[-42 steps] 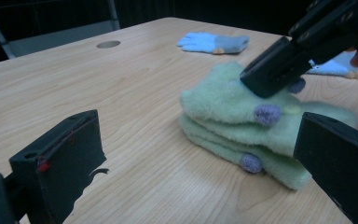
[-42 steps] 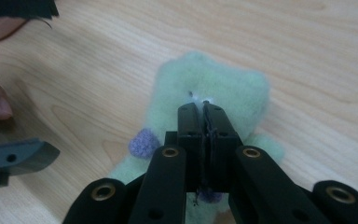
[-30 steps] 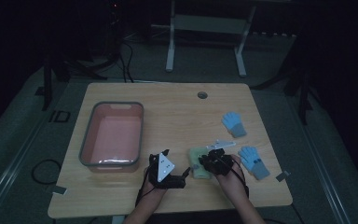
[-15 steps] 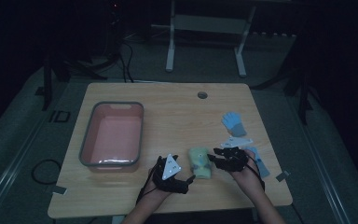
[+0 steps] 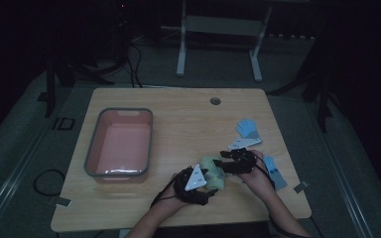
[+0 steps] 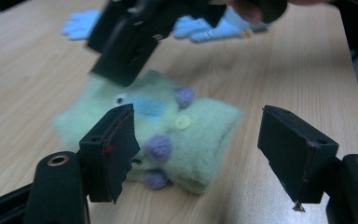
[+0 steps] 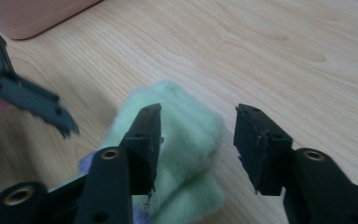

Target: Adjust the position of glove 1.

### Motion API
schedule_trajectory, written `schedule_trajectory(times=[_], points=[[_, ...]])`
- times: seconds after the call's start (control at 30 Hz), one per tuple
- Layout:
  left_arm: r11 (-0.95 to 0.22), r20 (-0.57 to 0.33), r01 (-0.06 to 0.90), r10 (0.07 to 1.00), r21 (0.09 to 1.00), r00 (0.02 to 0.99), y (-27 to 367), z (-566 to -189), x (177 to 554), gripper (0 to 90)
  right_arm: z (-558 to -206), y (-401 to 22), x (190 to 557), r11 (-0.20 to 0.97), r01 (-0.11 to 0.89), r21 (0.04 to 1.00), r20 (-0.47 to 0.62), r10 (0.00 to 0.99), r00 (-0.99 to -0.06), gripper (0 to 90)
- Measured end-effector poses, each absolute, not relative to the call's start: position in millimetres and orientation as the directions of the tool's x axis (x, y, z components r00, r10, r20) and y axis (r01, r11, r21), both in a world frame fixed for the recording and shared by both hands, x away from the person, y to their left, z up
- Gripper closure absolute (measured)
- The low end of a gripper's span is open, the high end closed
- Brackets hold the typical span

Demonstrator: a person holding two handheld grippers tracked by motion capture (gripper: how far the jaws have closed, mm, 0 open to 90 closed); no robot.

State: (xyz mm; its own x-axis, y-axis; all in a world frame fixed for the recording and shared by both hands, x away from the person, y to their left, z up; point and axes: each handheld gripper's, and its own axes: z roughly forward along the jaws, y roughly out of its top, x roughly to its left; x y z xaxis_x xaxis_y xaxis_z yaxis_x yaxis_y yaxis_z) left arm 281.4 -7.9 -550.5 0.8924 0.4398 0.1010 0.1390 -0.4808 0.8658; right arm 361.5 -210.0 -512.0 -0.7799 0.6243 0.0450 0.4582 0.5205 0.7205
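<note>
On the wooden table [image 5: 178,114], pink plastic bin [image 5: 120,144] well left, blue gloves [image 5: 248,130] near right, folded green felt pouch [image 6: 168,126] lying between both grippers, left gripper [image 6: 196,154] jaws just closing, unclamped, right gripper [image 7: 196,140] jaws just opening, released.

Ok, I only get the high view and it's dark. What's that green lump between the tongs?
Observer: A folded pale green fleece piece with purple pom-poms and a small yellow-green button.
Operator: Are the left tongs squeezing it?
Observer: No, the left tongs are open around it; their jaws have just been closing.
Operator: And the right?
Observer: The right tongs are open too, jaws just been opening, one over the fleece.
</note>
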Motion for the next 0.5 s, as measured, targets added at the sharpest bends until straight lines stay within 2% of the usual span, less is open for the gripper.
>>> schedule_trajectory(times=[0.1, 0.13, 0.2, 0.33, 0.43, 0.5], points=[[-0.541, 0.135, 0.118, 0.405, 0.832, 0.904, -17, -557, 289, 28.8, -523, -209, 369, 0.528, 0.497, 0.688, 0.088, 0.620, -0.780, 46.9], [-0.563, 0.151, 0.110, 0.397, 0.819, 0.905, -20, -559, 290, 28.8, -528, -209, 372, 0.537, 0.513, 0.670, 0.104, 0.616, -0.781, 43.3], [-0.602, 0.187, 0.088, 0.380, 0.794, 0.906, -24, -563, 293, 28.7, -535, -209, 374, 0.557, 0.511, 0.655, 0.090, 0.614, -0.784, 41.2], [-0.635, 0.221, 0.070, 0.367, 0.770, 0.904, -28, -564, 295, 30.1, -539, -211, 380, 0.552, 0.538, 0.637, 0.148, 0.598, -0.788, 43.2], [-0.668, 0.287, 0.023, 0.350, 0.743, 0.892, -31, -568, 293, 30.3, -543, -211, 385, 0.542, 0.582, 0.606, 0.218, 0.590, -0.777, 44.4], [-0.667, 0.292, 0.024, 0.359, 0.745, 0.886, -31, -569, 292, 32.4, -545, -211, 386, 0.534, 0.598, 0.598, 0.243, 0.590, -0.770, 46.0]])
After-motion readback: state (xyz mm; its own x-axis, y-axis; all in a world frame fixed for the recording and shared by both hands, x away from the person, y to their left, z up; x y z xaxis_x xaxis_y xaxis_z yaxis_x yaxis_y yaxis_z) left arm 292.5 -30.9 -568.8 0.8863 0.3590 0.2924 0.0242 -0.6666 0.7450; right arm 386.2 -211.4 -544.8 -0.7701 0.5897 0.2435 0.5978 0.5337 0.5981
